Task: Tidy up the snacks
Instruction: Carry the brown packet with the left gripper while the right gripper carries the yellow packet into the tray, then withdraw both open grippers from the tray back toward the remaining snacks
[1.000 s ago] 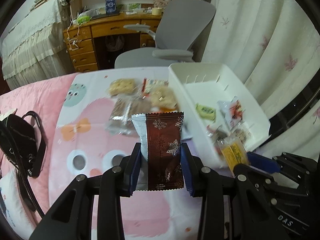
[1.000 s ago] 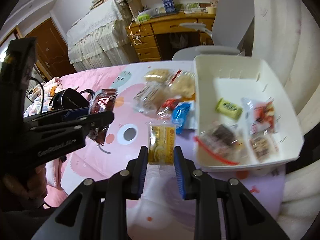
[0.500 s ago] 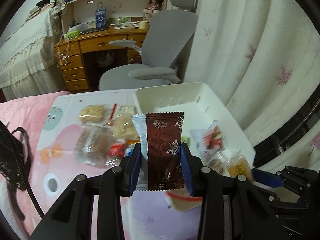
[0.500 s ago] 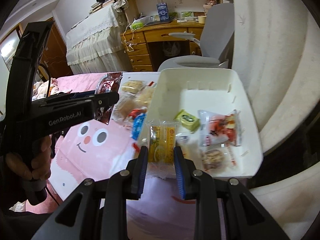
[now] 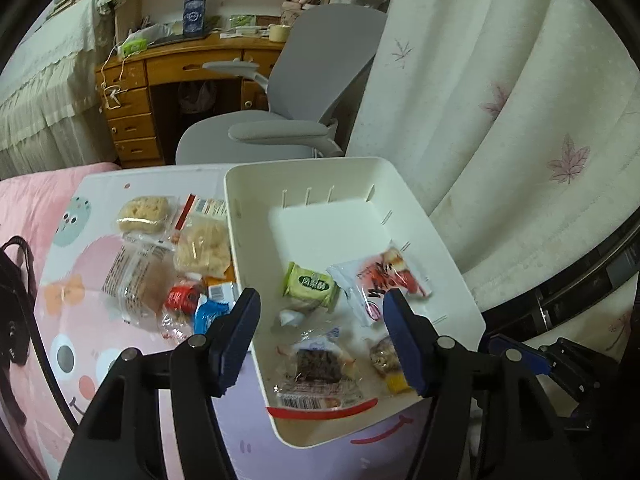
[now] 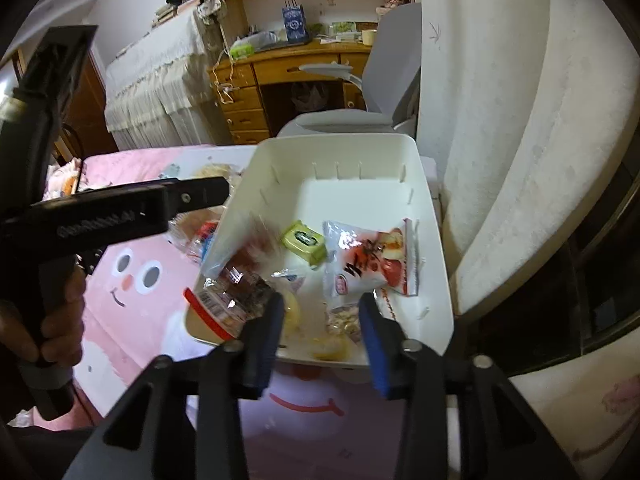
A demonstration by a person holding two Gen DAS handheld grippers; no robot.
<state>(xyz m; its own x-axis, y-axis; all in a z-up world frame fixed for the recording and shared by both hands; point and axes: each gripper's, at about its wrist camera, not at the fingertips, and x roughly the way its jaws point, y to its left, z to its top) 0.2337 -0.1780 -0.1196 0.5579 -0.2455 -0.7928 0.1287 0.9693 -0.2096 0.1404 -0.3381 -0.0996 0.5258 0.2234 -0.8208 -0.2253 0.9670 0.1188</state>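
Both grippers hung over the white plastic basket [image 5: 436, 240] that sat on the bed's pink cartoon-face cover [image 5: 80, 264], beside the pale maple-leaf curtain [image 5: 520, 100].

The left gripper [image 5: 322, 338] had its jaws opening, with nothing pinched between the blue pads; through the gap showed the basket floor and a clear-wrapped dark brown cake with a barcode label [image 5: 318, 368]. The right gripper [image 6: 320, 330] was likewise opening and empty, and a blurred yellow packet [image 6: 328, 346] lay on the basket floor just beyond its pads.

Inside the basket lay a small green packet [image 5: 310, 286], a white-and-red snack bag [image 5: 380, 280] against the right wall, and a little bag of brownish pieces [image 5: 382, 356] near the front corner. In the right wrist view a dark red wrapper [image 6: 244, 256], smeared by motion, lay tilted against the basket's left wall, above the brown cake.

More snacks remained on the cover just left of the basket: two pale sponge cakes in clear wrap [image 5: 142, 212], a brown cake in clear wrap [image 5: 138, 280], a red packet [image 5: 180, 298] and a blue one [image 5: 210, 312].

A person's hand [image 6: 48, 320] clasped the left gripper's black handle.
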